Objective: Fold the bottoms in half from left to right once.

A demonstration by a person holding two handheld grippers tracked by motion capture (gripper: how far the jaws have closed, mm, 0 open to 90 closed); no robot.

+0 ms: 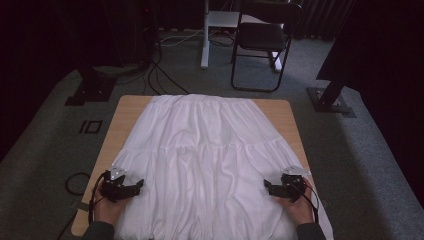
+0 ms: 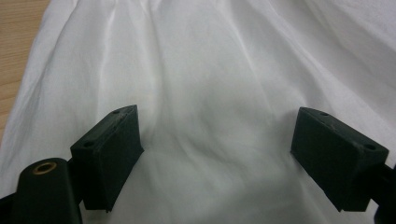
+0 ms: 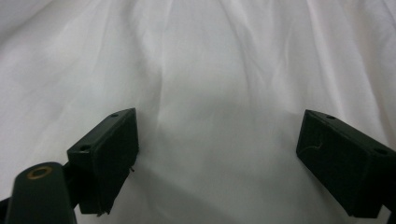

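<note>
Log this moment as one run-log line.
left tool: open, over near left of white skirt | right tool: open, over near right | skirt: spread flat on wooden table

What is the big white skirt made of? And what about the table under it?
White skirt: looks like thin, matte woven cloth, maybe cotton; it lies in soft wrinkles and gathered tiers. Table: looks like light wood or a wood-look board, smooth, with faint grain lines showing in the left gripper view.

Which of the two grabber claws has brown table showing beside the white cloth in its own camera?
The left gripper: its own view shows a strip of wooden table at the edge of the white skirt. The right gripper sees just white fabric.
</note>
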